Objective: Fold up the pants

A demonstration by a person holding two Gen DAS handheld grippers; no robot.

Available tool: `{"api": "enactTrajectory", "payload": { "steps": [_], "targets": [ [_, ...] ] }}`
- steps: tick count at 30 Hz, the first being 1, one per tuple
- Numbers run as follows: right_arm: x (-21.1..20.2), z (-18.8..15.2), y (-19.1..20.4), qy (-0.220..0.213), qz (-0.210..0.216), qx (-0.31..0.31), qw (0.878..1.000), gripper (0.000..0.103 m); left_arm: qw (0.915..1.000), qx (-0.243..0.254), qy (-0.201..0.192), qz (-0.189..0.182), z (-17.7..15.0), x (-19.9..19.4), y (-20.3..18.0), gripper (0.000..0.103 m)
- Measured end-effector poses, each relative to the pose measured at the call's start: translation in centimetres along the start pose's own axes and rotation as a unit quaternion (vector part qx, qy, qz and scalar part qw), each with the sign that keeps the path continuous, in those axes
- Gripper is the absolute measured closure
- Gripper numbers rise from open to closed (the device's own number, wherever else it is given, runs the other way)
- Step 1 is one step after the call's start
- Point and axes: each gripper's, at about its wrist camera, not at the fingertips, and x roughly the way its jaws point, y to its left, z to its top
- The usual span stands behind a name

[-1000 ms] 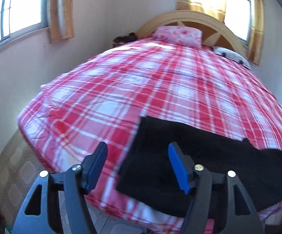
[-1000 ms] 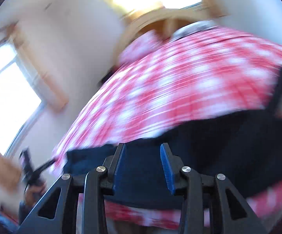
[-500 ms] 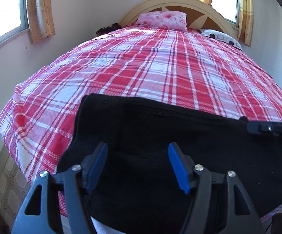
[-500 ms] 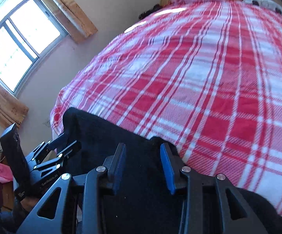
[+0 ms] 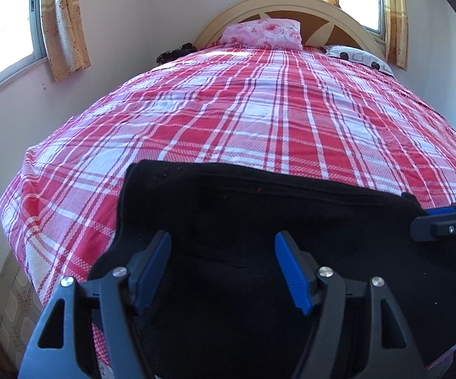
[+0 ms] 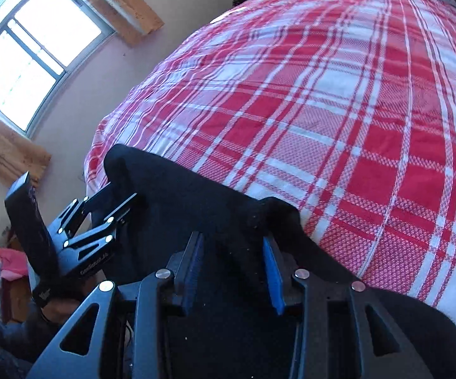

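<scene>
- Since 1 second ago, the left wrist view has swung over the black pants (image 5: 259,221); the left gripper (image 5: 223,271) hovers above them, jaws apart, opening, gripping nothing. Their long axis runs sideways across the bed's (image 5: 259,110) near edge.
- Right wrist view: right gripper (image 6: 232,268) above the pants (image 6: 196,214), jaws apart, opening, empty. Judged: fold laid; regrasp next.

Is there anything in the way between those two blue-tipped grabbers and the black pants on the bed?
Nothing visible. The left gripper and the right gripper both hang right over the black pants, jaws opening, with no other thing between. Beyond lies only bare plaid bedspread.
</scene>
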Motion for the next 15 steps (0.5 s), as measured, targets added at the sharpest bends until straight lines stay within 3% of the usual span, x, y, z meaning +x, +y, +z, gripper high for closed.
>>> {"api": "enactTrajectory", "payload": {
  "steps": [3, 7, 10, 12, 14, 15],
  "targets": [
    [0.3, 0.6, 0.1, 0.012, 0.030, 0.004, 0.999, 0.052, 1.0000, 0.000, 0.000, 0.001, 0.0, 0.0, 0.0, 0.032],
    [1.3, 2.3, -1.4, -0.008, 0.098, 0.059, 0.993, 0.051, 1.0000, 0.002, 0.000, 0.004, -0.1, 0.0, 0.3, 0.031],
    [1.6, 3.0, -4.2, -0.053, 0.122, 0.134, 0.982, 0.051, 1.0000, 0.008, 0.001, 0.001, -0.1, 0.1, 0.2, 0.030],
    [2.1, 2.6, -6.9, -0.076, 0.161, 0.204, 0.963, 0.054, 0.9999, 0.012, 0.002, 0.004, -0.1, 0.2, -0.1, 0.030],
    [2.2, 2.1, -8.0, -0.088, 0.187, 0.230, 0.951, 0.056, 0.9999, 0.015, 0.004, 0.004, 0.1, 0.2, -0.1, 0.030],
    [2.1, 2.1, -7.8, -0.084, 0.186, 0.219, 0.954, 0.056, 0.9999, 0.015, 0.005, 0.003, 0.2, 0.2, -0.2, 0.030]
  ]
}}
